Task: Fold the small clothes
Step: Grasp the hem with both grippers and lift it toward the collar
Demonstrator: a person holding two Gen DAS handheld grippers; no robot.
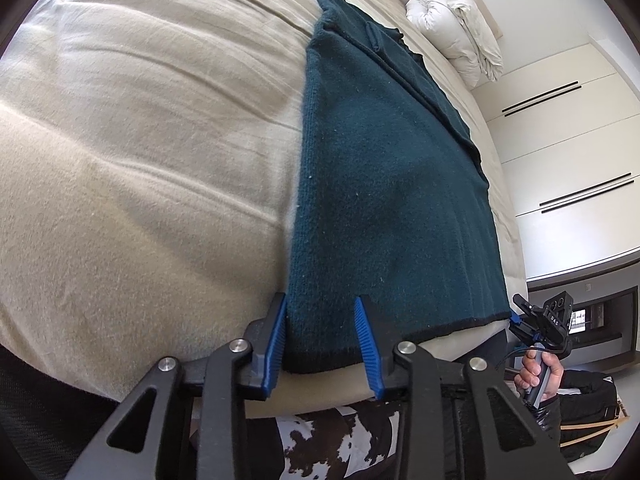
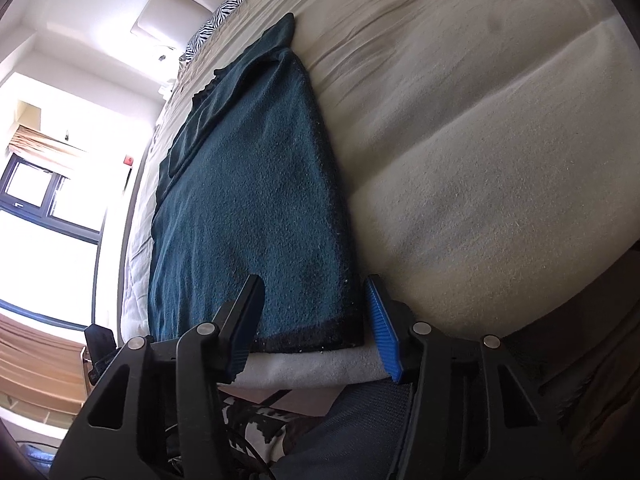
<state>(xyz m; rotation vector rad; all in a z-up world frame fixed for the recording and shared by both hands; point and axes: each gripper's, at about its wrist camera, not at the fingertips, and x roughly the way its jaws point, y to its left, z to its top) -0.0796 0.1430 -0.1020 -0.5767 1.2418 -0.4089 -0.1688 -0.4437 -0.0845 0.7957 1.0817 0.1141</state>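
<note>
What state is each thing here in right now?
Teal sweater: flat on the bed, sides folded in.
Left gripper: open, straddling a hem corner.
Right gripper: open, straddling the other hem corner.
Duvet: bundled up.

The bed (image 1: pixel 120 140) is viewed from low at its near edge by both wrist cameras, each aimed forward between the fingers of its hand-held gripper. The same dark teal garment (image 1: pixel 380 184) is framed at close range ahead of each: its left hem corner from the left hand-held gripper (image 1: pixel 322 346), its right corner from the right hand-held gripper (image 2: pixel 316 330).
</note>
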